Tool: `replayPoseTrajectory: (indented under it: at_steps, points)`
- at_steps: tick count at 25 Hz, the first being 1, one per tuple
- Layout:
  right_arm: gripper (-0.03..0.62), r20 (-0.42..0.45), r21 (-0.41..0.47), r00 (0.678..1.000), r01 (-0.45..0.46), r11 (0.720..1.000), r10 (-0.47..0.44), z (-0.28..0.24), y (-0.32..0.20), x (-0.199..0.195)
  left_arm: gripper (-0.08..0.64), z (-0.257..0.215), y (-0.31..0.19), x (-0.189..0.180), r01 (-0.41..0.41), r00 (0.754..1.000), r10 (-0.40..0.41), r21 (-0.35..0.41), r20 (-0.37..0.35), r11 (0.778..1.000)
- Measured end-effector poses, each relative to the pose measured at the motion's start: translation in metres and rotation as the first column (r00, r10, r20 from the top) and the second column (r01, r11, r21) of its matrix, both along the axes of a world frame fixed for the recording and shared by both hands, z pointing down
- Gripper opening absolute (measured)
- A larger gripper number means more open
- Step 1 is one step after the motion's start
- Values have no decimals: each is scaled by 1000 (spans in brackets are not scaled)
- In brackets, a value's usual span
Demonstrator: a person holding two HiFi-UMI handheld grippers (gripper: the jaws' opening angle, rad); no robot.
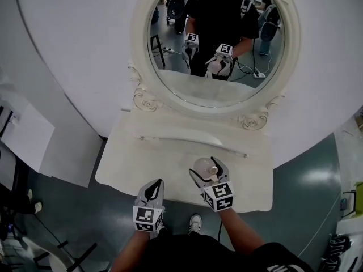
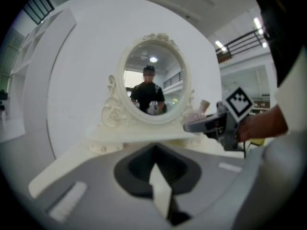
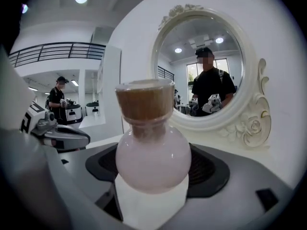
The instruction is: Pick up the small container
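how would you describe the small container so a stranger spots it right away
Find the white dressing table under the oval mirror; near its front edge the right gripper holds the small container. It is a round, pale pink flask with a cork stopper, the only bottle there.

The person wore a black short-sleeved top (image 1: 187, 254) and a pale sneaker (image 1: 194, 222). The grey left gripper (image 1: 156, 185) and grey right gripper (image 1: 205, 168) had dark-lined fingers. Each bore a white cube with black square markers (image 1: 148, 219), and a thin black cable (image 1: 221, 226) hung below the right one.
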State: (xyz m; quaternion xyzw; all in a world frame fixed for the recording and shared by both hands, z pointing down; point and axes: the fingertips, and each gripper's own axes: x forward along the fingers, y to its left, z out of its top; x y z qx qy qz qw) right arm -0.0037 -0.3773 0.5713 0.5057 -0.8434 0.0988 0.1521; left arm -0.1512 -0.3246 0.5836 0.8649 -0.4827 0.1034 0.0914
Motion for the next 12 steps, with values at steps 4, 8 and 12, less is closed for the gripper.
replayPoseTrajectory:
  at_steps: [4, 8, 12]
  points:
    - [362, 41, 76, 999, -6, 997, 3, -24, 4, 4, 8, -21, -14, 7, -11, 999, 13, 45, -42, 999]
    - [362, 56, 120, 998, -21, 993, 15, -42, 12, 8, 8, -36, -20, 12, -26, 997, 31, 74, -69, 997]
    - [362, 57, 144, 998, -28, 989, 20, -55, 22, 7, 8, -48, -25, 15, -38, 995, 47, 99, -85, 994]
